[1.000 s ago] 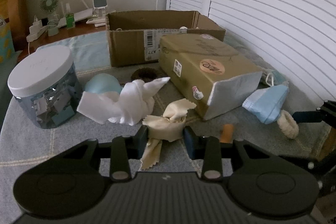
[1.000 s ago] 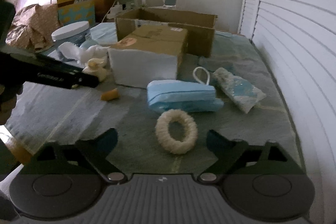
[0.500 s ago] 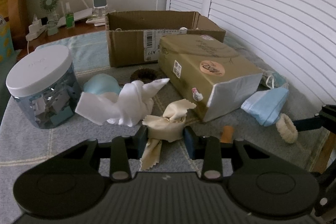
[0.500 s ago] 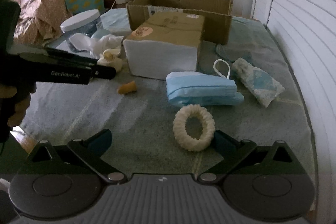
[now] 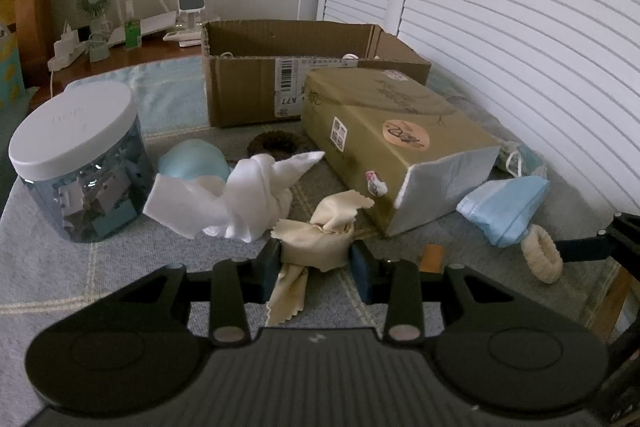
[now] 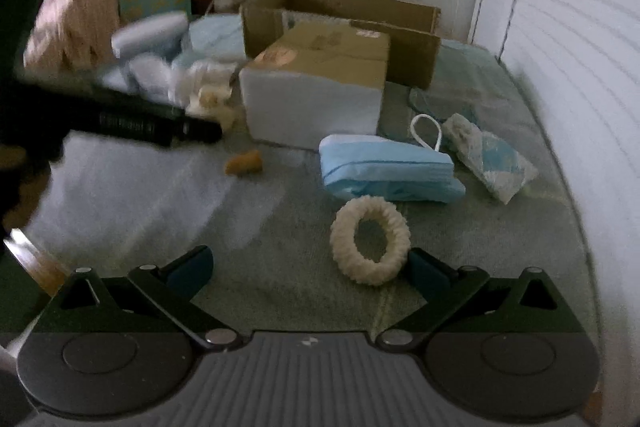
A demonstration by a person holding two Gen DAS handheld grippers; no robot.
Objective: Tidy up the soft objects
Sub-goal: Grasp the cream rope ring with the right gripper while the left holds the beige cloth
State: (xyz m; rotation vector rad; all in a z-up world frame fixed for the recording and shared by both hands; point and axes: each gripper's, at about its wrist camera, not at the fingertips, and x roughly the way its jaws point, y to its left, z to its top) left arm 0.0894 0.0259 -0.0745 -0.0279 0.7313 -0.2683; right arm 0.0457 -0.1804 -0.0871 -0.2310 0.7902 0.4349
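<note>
My left gripper [image 5: 316,263] is shut on a crumpled cream cloth [image 5: 320,227], just in front of a white cloth [image 5: 240,203] and a pale blue soft ball [image 5: 192,163]. My right gripper [image 6: 308,267] is open, low over the mat, with a cream scrunchie [image 6: 370,241] lying beside its right finger; the scrunchie also shows in the left wrist view [image 5: 542,253]. A stack of blue face masks [image 6: 384,167] lies beyond it. An open cardboard box [image 5: 296,67] stands at the back.
A gold tissue pack [image 5: 392,139] lies mid-mat. A jar with a white lid [image 5: 76,159] stands left. A dark scrunchie [image 5: 276,145], an orange earplug [image 6: 244,163] and a patterned pouch [image 6: 492,159] lie about. The table's front edge [image 6: 36,263] is close.
My right gripper has swung left and nearer, so the cream scrunchie now lies by its right finger. My left gripper stays shut on the cream cloth, hardly moved.
</note>
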